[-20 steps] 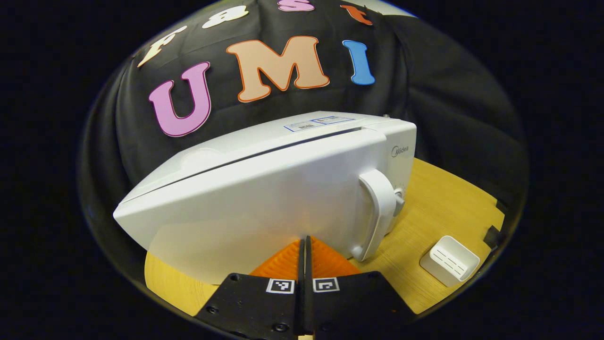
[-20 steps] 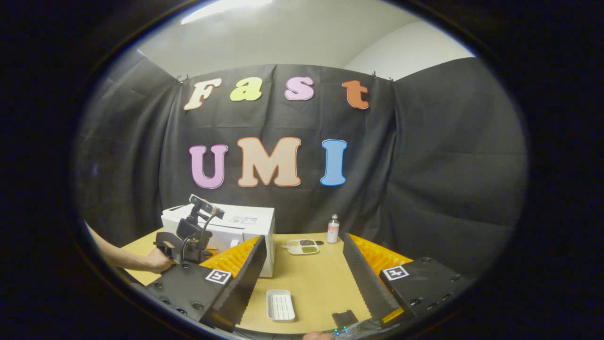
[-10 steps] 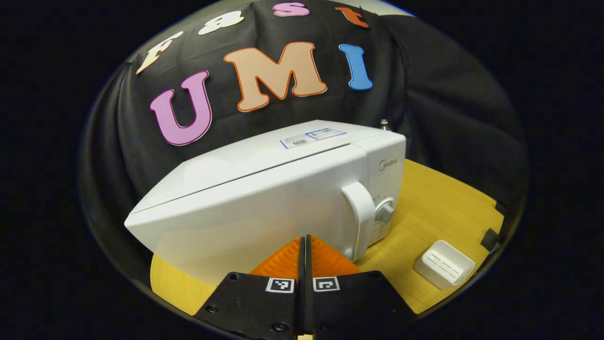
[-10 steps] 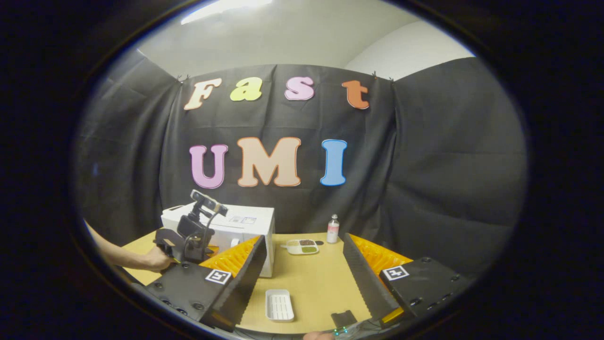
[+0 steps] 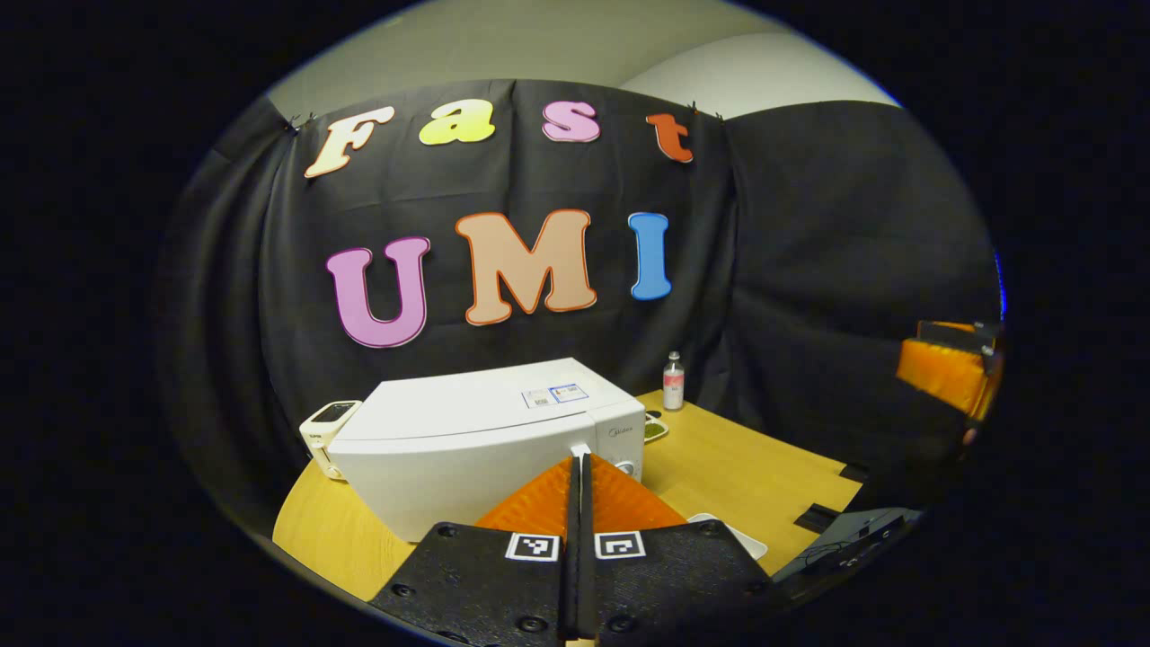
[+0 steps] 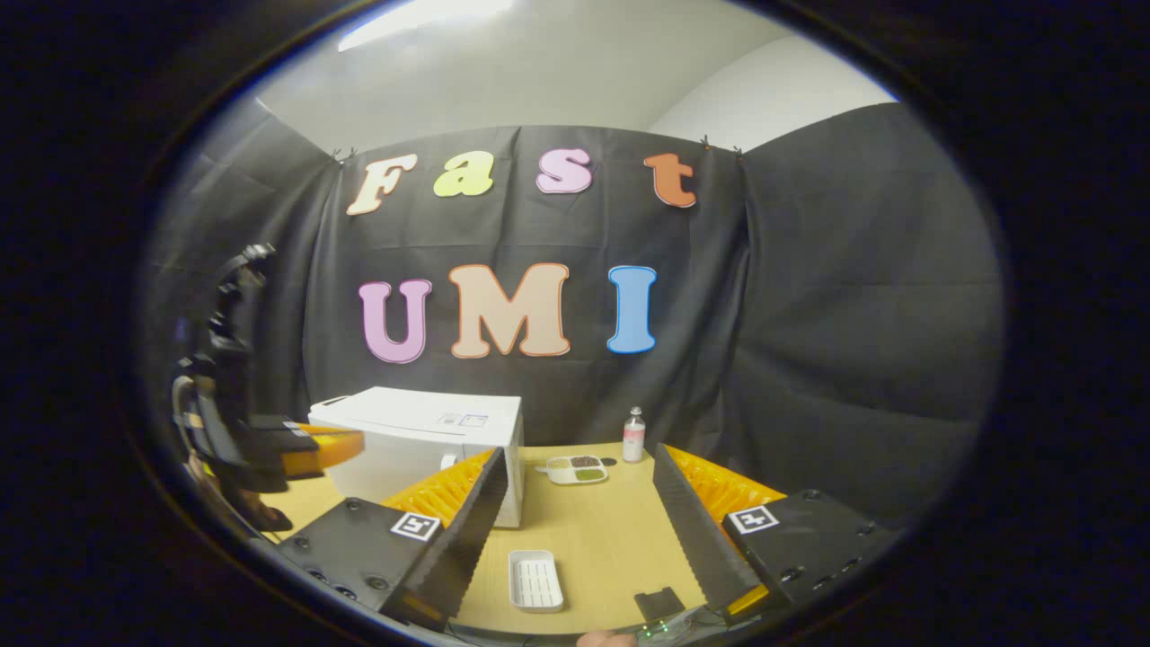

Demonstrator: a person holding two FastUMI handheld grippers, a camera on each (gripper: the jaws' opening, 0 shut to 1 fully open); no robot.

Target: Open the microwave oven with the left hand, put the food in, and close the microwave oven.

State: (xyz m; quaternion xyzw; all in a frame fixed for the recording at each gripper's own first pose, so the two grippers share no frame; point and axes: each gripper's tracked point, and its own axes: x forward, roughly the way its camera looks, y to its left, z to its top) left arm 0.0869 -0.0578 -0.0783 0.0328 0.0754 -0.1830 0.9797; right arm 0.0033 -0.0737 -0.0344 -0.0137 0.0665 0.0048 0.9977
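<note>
Backed way off since a second ago, left gripper (image 5: 575,476) now sits pressed together with the microwave (image 5: 485,431) straight ahead, door shut. Its long side runs left-right, front facing the claws. Right gripper (image 6: 575,530) is spread wide, microwave (image 6: 422,431) ahead-left.

The white microwave oven (image 5: 485,440) sits shut on the table, the divided food tray (image 6: 576,469) beside it.
</note>
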